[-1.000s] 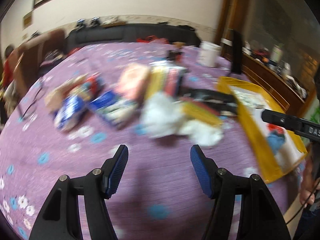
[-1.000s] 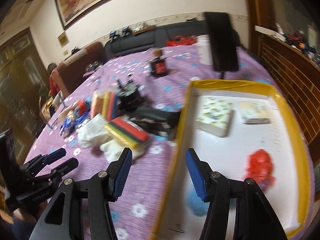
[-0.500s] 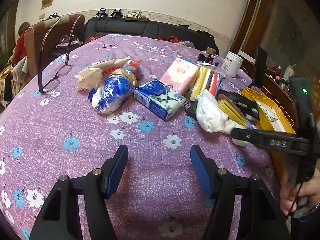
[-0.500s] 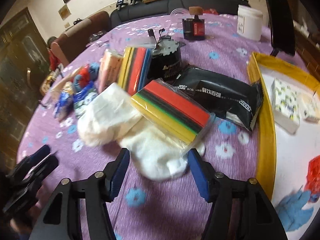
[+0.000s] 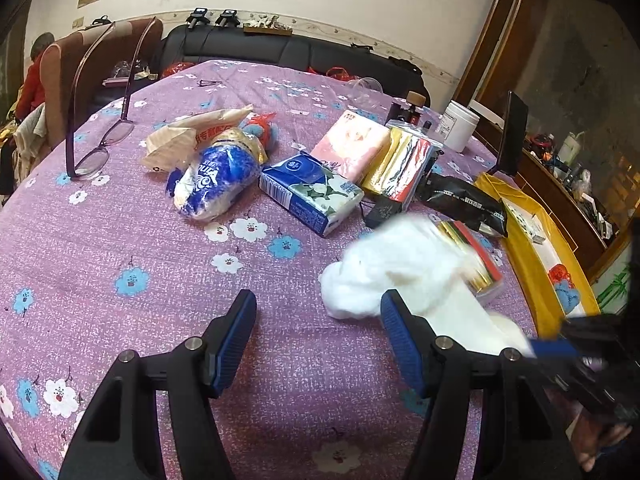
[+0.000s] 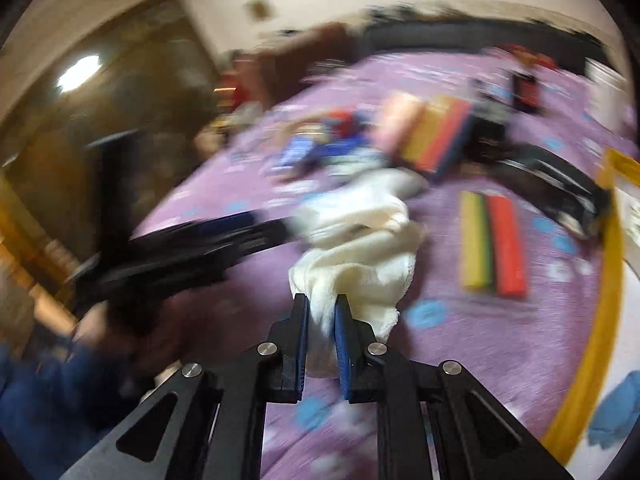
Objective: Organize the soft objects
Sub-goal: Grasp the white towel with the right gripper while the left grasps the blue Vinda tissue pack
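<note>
Left wrist view showed my left tool standing half open over bare purple floral cloth on the desk, nothing between its pads. I counted one white towel, one blue tissue pack, one pink tissue pack, one blue-and-white wrapped roll, one black pouch, two striped coloured packs, one standing and one flat, one white jar, one pair of glasses and one yellow-rimmed tray.

My right tool had just closed and pinched a fold of the white towel tightly between its blue pads; the rest of the towel bunched ahead of the tips, over the cloth, left of the flat striped pack. From the left wrist the towel lay just beyond my left tool's right finger, not touching it.

Right wrist view was heavily blurred; the far packs were smears, the tray's contents were cut off, and the towel's edges were soft.
</note>
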Available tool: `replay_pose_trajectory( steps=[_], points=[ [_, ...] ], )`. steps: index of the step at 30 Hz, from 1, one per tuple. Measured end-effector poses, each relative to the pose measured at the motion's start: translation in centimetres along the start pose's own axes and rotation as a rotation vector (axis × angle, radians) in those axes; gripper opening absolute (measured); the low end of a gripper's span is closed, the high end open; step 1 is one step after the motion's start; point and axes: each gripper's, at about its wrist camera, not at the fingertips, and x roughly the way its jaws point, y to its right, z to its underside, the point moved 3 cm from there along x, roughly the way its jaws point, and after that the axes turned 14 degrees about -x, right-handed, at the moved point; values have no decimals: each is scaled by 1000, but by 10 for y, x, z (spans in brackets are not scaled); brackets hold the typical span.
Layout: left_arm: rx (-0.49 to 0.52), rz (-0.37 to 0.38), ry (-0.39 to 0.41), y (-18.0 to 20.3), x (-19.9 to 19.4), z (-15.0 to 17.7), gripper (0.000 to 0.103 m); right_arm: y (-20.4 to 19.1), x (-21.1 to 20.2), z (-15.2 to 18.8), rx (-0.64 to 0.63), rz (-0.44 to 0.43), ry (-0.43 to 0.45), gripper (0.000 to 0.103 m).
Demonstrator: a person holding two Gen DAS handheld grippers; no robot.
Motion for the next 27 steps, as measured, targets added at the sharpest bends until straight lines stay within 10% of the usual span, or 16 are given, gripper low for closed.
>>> replay_pose_trajectory(
  steps=[4,17,27],
  points=[
    [4,-5,-10,2,1,0,64,15,-20,-2,-3,236,13,15],
    [30,-57,-81,19,29,-54,70,1,-69,-11,-1,134,214,15],
    [-101,-253,-106,36,83,-86,83,21,-78,3,77,126,251,16]
  ],
)
